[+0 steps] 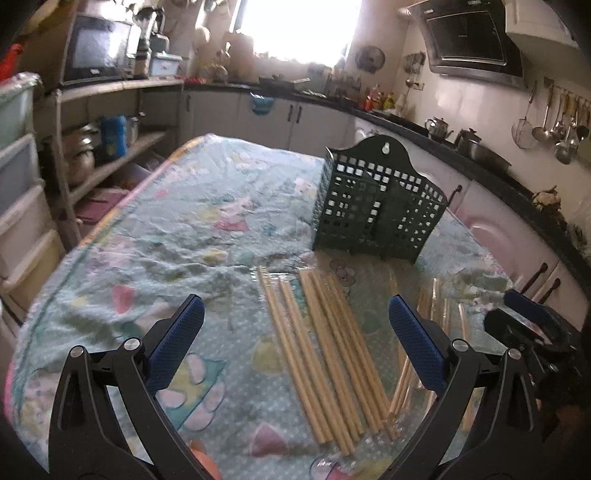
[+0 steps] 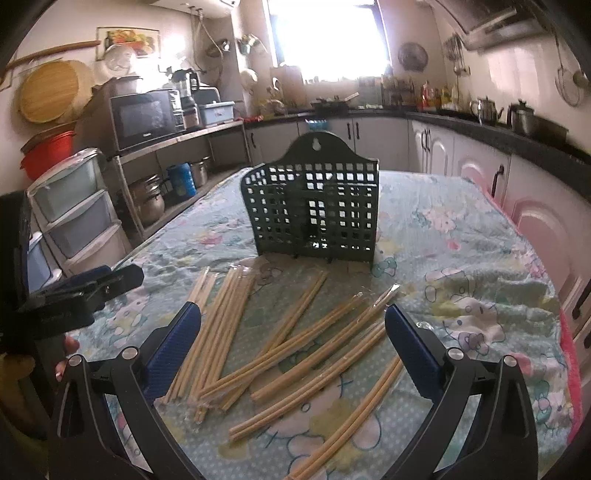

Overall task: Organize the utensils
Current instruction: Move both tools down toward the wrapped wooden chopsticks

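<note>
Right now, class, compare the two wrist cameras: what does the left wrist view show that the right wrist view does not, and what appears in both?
Only the left wrist view shows the range hood in full and the row of ladles hanging on the wall.

Only the right wrist view shows the red tub, the round bamboo board and the scattered, crossing chopsticks on the right.

Both show the green slotted holder standing empty, the neat chopstick bundle, the floral tablecloth and the microwave.
</note>
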{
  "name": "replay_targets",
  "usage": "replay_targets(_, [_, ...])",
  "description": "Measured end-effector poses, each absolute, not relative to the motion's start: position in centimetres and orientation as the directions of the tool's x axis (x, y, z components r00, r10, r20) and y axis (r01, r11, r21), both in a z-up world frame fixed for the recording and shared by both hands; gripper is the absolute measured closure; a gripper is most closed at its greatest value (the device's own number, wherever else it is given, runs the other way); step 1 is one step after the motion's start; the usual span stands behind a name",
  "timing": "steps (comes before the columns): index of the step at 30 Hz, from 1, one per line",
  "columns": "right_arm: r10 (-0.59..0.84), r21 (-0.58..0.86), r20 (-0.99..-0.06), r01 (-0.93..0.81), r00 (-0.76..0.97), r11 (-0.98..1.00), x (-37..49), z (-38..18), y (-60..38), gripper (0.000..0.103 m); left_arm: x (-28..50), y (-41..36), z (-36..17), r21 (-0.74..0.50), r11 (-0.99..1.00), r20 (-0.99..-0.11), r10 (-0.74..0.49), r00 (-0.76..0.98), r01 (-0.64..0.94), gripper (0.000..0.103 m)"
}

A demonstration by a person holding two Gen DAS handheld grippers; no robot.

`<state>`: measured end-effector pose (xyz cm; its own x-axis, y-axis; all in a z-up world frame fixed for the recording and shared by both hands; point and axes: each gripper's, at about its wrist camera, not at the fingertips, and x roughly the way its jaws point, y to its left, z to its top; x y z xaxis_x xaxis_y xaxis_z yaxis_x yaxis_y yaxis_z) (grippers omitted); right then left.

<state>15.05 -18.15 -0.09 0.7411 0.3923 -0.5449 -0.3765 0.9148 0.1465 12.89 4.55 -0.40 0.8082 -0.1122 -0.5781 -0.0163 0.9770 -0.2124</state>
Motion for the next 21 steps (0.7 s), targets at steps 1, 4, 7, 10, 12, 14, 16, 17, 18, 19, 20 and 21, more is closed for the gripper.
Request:
replay_targets(1, [0.388,0.148,-0.554,-0.372,0.736,0.917,15.6,-0.2,-18.2,0.006,13.3,4.5,-0.5,-0.216,0.976,-0.588,-0.117,0.801,-0.016,0.016])
replay_targets(4, [0.381,0.146,-0.577,-0.367,0.722,0.919,17.0,-0.5,-18.2,0.007,14.8,4.6,-1.2,-0.227,0.974,-0.627,-0.133,0.768,-0.017,0.022])
replay_targets(7, [0.376,0.137,-0.598,-0.372,0.708,0.918,18.2,-0.8,-18.2,0.011,16.0,4.9,-1.9,-0.228,0.973,-0.654,-0.133,0.745,-0.026,0.034])
replay_targets(10, [0.375,0.138,-0.618,-0.375,0.691,0.917,19.4,-1.3,-18.1,0.017,17.3,5.5,-2.4,-0.248,0.969,-0.673,-0.156,0.723,-0.021,0.044])
replay_targets(12, [0.382,0.145,-0.628,-0.381,0.678,0.913,19.9,-1.5,-18.1,0.021,18.1,5.8,-2.7,-0.256,0.966,-0.689,-0.165,0.706,-0.024,0.051])
replay_targets(14, [0.384,0.149,-0.646,-0.384,0.660,0.911,20.6,-2.0,-18.1,0.028,18.9,6.0,-3.2,-0.270,0.962,-0.706,-0.179,0.685,-0.027,0.058])
replay_targets(16, [0.391,0.162,-0.660,-0.387,0.642,0.908,21.3,-2.3,-18.1,0.034,19.7,6.2,-3.8,-0.287,0.957,-0.724,-0.196,0.661,-0.030,0.068])
replay_targets(17, [0.395,0.170,-0.666,-0.387,0.633,0.906,21.6,-2.4,-18.1,0.038,20.1,6.3,-4.1,-0.296,0.955,-0.732,-0.204,0.650,-0.034,0.071])
replay_targets(18, [0.400,0.181,-0.673,-0.386,0.622,0.905,22.0,-2.6,-18.1,0.040,20.4,6.5,-4.4,-0.303,0.952,-0.738,-0.206,0.642,-0.042,0.076])
replay_targets(19, [0.400,0.190,-0.681,-0.380,0.613,0.905,22.4,-2.8,-18.2,0.043,20.6,6.6,-4.6,-0.309,0.950,-0.742,-0.211,0.636,-0.046,0.081])
replay_targets(20, [0.400,0.195,-0.689,-0.377,0.605,0.905,22.8,-3.0,-18.2,0.046,20.9,6.7,-4.8,-0.313,0.948,-0.748,-0.214,0.628,-0.049,0.082])
replay_targets(21, [0.398,0.197,-0.696,-0.374,0.598,0.906,23.2,-3.2,-18.2,0.047,21.1,6.7,-5.0,-0.319,0.947,-0.749,-0.221,0.625,-0.048,0.083])
